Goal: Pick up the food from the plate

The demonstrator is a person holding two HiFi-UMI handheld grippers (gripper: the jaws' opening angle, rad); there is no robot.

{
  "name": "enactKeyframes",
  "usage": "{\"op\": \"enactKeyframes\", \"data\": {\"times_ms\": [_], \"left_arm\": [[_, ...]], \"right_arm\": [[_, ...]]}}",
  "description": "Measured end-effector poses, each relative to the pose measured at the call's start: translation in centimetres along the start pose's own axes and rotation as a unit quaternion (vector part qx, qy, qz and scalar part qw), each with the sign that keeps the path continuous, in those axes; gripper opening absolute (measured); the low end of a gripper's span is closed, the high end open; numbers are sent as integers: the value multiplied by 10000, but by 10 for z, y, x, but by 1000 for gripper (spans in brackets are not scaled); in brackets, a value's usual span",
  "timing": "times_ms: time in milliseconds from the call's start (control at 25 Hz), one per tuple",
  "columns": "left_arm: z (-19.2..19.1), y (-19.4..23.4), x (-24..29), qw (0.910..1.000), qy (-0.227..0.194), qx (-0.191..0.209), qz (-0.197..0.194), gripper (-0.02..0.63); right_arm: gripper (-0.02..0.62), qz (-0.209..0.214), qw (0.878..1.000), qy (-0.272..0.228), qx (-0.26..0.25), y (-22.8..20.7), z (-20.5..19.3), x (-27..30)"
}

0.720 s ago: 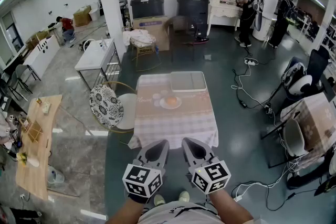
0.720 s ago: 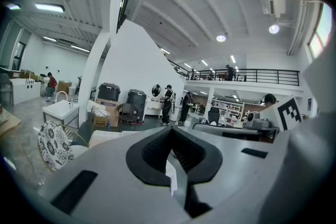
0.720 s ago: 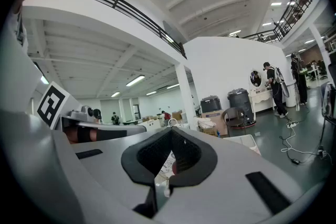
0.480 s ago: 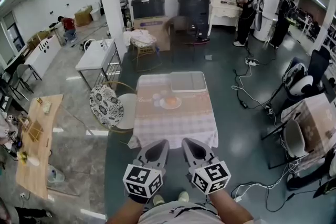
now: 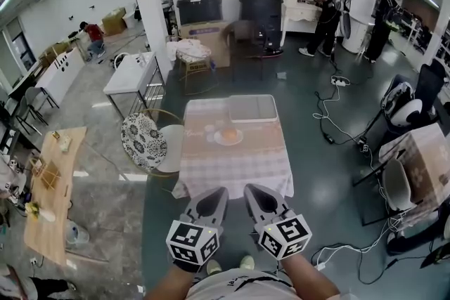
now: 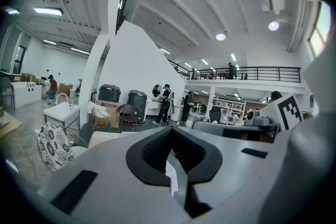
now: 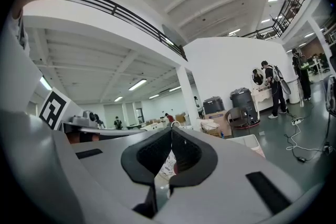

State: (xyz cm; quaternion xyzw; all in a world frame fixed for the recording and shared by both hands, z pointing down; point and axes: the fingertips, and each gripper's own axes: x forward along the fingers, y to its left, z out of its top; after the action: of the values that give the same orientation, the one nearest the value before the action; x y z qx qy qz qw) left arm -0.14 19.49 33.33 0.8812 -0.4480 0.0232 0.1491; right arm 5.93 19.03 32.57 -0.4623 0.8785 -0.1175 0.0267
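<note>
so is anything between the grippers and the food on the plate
Nothing visible does. The food sits on its plate; only tablecloth and floor lie between it and the left gripper and right gripper, both shut.

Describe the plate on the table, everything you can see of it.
The plate is small, round and pale, and looks shallow. It is too far off to tell its material. It lies flat on the checked tablecloth, past the table's middle and just in front of a pale rectangular tray. One orange piece of food sits near its centre. Nothing else touches it.
</note>
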Motion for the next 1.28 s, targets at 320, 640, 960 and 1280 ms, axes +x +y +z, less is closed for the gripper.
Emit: {"op": "enactKeyframes", "data": {"times_ms": [320,640,960,1280], "left_arm": [[0,-3,10,9999,-29,22,134,6],[-4,-12,23,9996,-32,50,275,6],[-3,1,39,9993,-23,120,344,6],[0,37,74,9992,-20,279,279,6]], "right_arm": [[14,100,9999,-43,-35,-10,4,-2],[14,191,9998,-44,25,-29,2,-6],[14,200,9998,27,91,-40,-3,10],[14,82,9998,158,60,-58,-10,54]]}}
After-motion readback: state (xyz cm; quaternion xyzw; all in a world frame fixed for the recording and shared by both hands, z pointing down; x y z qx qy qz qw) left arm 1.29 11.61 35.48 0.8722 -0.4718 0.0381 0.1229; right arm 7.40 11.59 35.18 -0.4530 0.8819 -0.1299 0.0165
